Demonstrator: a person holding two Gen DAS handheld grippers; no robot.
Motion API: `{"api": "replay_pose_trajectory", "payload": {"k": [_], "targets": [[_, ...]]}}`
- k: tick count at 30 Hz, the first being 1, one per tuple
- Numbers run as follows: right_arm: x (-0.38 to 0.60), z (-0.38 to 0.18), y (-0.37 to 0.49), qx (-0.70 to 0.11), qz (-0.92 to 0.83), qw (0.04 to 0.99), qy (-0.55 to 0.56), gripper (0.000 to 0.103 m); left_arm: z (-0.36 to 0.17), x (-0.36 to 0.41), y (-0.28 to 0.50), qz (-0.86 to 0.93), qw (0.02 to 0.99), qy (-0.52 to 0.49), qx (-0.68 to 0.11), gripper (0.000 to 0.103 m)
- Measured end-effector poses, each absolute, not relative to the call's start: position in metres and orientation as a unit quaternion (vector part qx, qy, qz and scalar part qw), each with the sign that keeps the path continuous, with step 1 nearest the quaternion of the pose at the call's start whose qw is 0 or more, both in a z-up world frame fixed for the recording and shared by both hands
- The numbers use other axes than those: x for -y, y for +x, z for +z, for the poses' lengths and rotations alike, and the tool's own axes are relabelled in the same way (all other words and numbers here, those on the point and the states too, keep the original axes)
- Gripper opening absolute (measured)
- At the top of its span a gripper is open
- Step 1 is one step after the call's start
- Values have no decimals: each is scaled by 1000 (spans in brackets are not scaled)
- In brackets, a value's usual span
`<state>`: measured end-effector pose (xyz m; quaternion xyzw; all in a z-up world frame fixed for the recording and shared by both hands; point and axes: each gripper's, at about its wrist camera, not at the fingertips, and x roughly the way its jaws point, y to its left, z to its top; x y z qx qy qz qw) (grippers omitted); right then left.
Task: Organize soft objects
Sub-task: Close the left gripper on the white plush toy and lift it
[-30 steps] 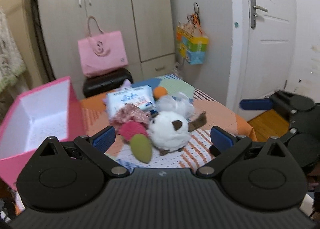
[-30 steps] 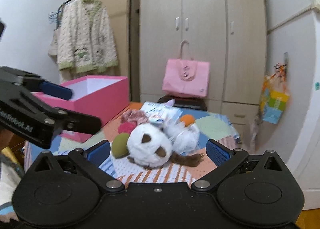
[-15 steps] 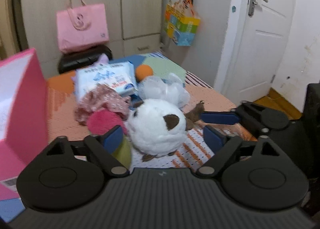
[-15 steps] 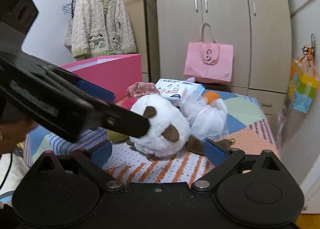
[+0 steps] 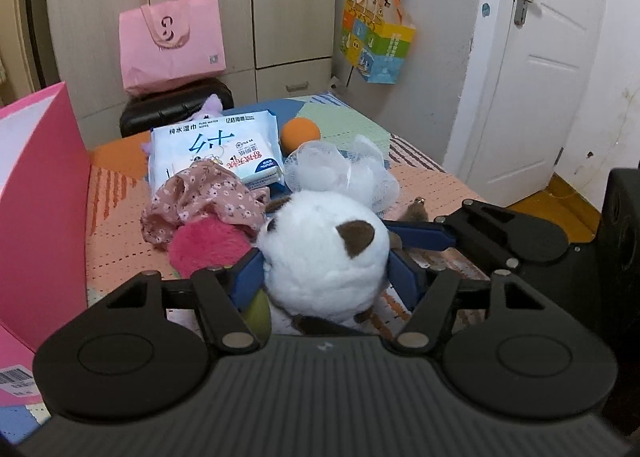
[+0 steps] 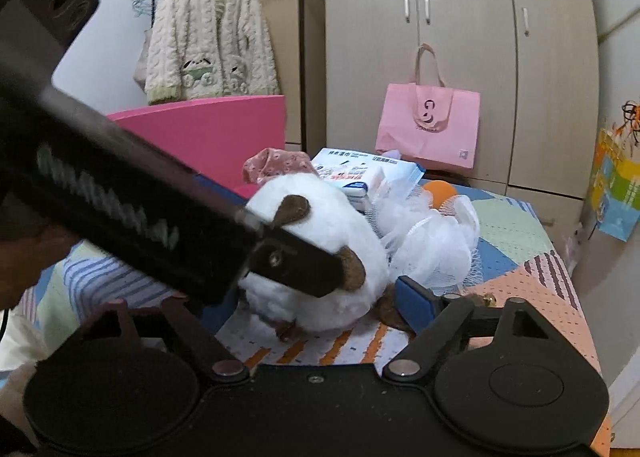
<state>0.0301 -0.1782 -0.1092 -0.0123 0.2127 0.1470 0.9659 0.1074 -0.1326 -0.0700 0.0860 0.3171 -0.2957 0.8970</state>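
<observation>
So my left gripper point(image 5: 326, 277) has its blue pads spread on either side of the white plush toy point(image 5: 324, 253), pressed against the fur or right next to it, but not squeezed in yet. The right gripper point(image 6: 316, 301) is coming at the same plush from the other side, also spread wide; one of its pads sits just beside the plush, the other is hidden behind the left gripper's body, so I can't say whether it touches. The plush sits on the patterned tabletop point(image 5: 432, 185), at the near end of the pile. Jammed against it on the far side are a hot-pink fuzzy ball point(image 5: 208, 245), a floral fabric piece point(image 5: 200, 197) and a white mesh bath pouf point(image 5: 344, 173), with a wet wipes pack point(image 5: 216, 149) and an orange ball point(image 5: 300, 131) further behind. The pink box point(image 5: 40, 209) stands well off to the plush's left. My worry: both grippers are crowding one toy and could knock each other, and if I only pinch fur, the plush may slip out or drag the pouf along.
</observation>
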Motion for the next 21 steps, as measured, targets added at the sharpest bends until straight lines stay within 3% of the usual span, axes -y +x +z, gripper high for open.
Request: {"api": "replay_pose_trajectory", "payload": {"k": [4,6,21], "targets": [[180,-110,29,-207,142,968,-7,83,-72,141,99,-283,905,106,-299,65],[178,-110,24,-194,144,970,-8,74,-72,146,91,-283,909,114,-285,65],[176,-106,16,-198,123,972,4,72,-62,147,74,-293,907,111,-282,64]]}}
